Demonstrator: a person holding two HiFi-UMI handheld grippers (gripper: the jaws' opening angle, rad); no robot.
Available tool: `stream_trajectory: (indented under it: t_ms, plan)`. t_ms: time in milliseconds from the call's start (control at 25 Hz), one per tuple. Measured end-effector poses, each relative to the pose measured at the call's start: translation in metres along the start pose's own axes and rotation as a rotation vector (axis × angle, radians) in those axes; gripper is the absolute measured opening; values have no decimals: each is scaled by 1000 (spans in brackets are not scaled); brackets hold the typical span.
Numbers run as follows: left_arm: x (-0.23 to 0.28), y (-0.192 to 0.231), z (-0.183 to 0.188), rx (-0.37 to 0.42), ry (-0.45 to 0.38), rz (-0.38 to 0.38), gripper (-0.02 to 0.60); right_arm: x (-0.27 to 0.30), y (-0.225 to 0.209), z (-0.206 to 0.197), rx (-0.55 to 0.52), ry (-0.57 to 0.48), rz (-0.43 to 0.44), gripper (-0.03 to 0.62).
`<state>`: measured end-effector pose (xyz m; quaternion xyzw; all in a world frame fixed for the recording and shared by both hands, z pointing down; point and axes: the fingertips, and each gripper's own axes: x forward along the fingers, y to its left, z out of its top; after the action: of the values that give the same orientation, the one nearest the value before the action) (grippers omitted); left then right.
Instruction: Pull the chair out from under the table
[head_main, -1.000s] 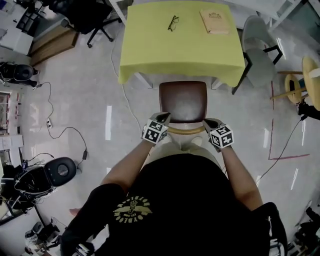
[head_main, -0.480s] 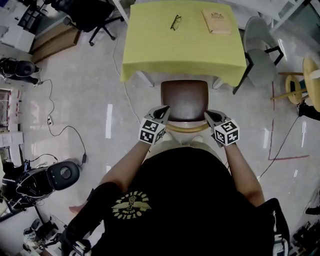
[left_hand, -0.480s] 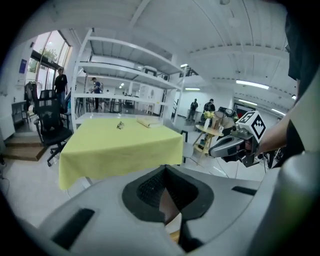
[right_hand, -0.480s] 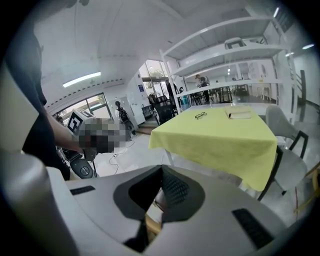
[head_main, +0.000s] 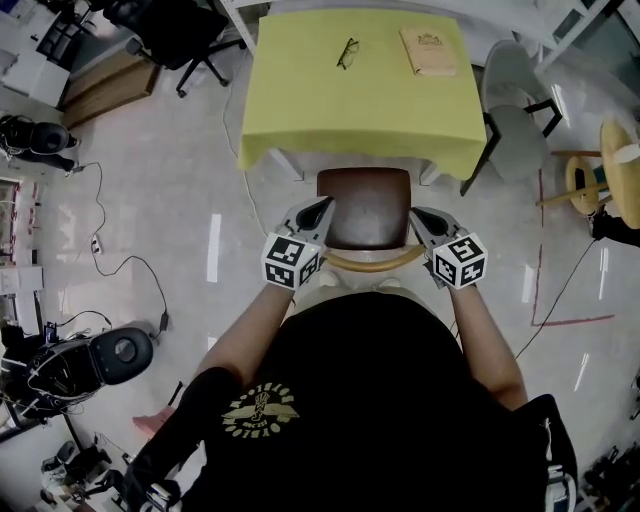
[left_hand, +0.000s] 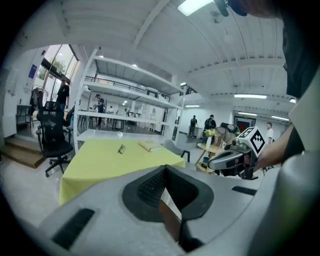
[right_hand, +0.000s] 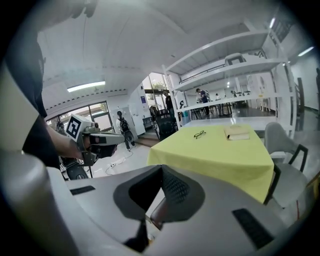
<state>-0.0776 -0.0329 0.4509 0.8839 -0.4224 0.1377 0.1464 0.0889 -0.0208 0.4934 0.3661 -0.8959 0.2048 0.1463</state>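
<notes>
Yellow cloth covers the table (head_main: 360, 100), with a pair of glasses (head_main: 346, 49) and a book (head_main: 428, 48) lying near its far side. The chair (head_main: 365, 205) stands just on my side of it: most of the brown seat shows clear of the cloth's hanging edge and only the front rim sits at that edge. Its curved wooden backrest (head_main: 376, 262) is right against my body. My left gripper (head_main: 318, 212) and my right gripper (head_main: 418, 216) hang on either side of the seat, near the ends of the backrest. Each has its jaws pressed together on nothing; in both gripper views the pads meet, and I see only a brown sliver of the chair below them. I judge the grippers to be above the chair and not touching it, though the head view alone would not settle that. So the pull looks largely done and no hold is in place. If the chair must come out further, I would need to spread both jaws, lower them onto the backrest rail, clamp at both ends and draw evenly towards myself. That also means stepping back, since I am standing close behind it.
</notes>
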Motion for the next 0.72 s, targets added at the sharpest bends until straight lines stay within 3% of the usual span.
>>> stream_trajectory:
  t_ms: [320,560,720]
  plan:
    - [-5,0,41,4,-113,25,9,-19,-2,40,-26,-81,15,11]
    - [-19,-22,94,42,-268,-1,9,-35,3,79,-67,-165,44,11]
    - [-21,-35,116,54,-306,5,9,-49,1,101,-92,-213,55,11]
